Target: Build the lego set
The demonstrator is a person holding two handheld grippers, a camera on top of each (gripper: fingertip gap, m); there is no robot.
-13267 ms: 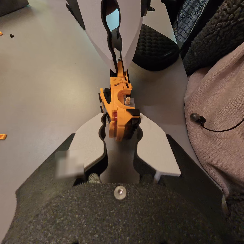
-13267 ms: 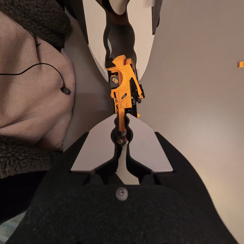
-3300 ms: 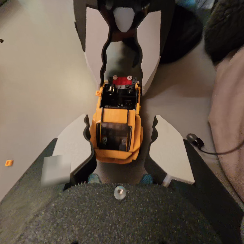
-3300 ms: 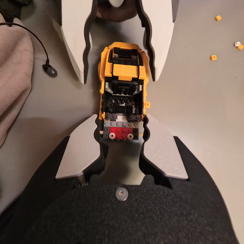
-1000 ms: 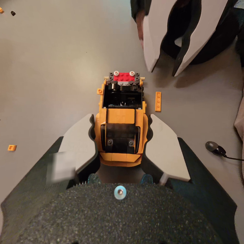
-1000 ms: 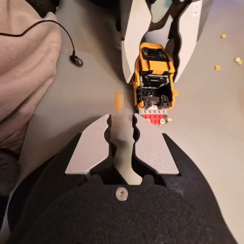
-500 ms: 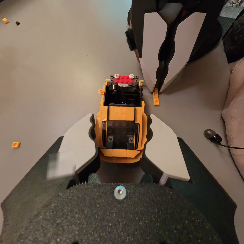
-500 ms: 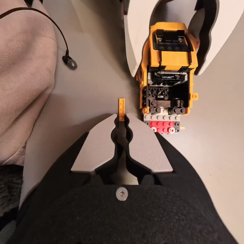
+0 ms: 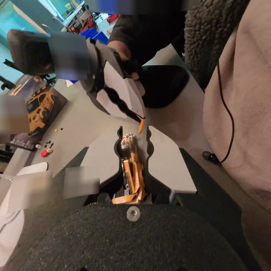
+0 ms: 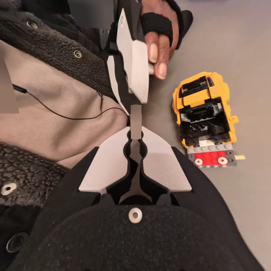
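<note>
The orange brick car (image 10: 203, 93) lies on the grey table (image 10: 242, 44), free of both tongs. The left gripper (image 9: 134, 129) is partly open and grips nothing. The right gripper (image 9: 140, 119) is nearly closed, its tips pinching a thin orange plate (image 9: 141, 126) above the table.

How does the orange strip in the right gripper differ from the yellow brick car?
The orange strip is one thin piece; the yellow brick car is a bigger build of many pieces. The strip hangs in the air, pinched at the right gripper's tips; the car, in the right wrist view, lies on the table. The strip is plain orange; the car adds black, grey and red. Both are orange-yellow plastic.
</note>
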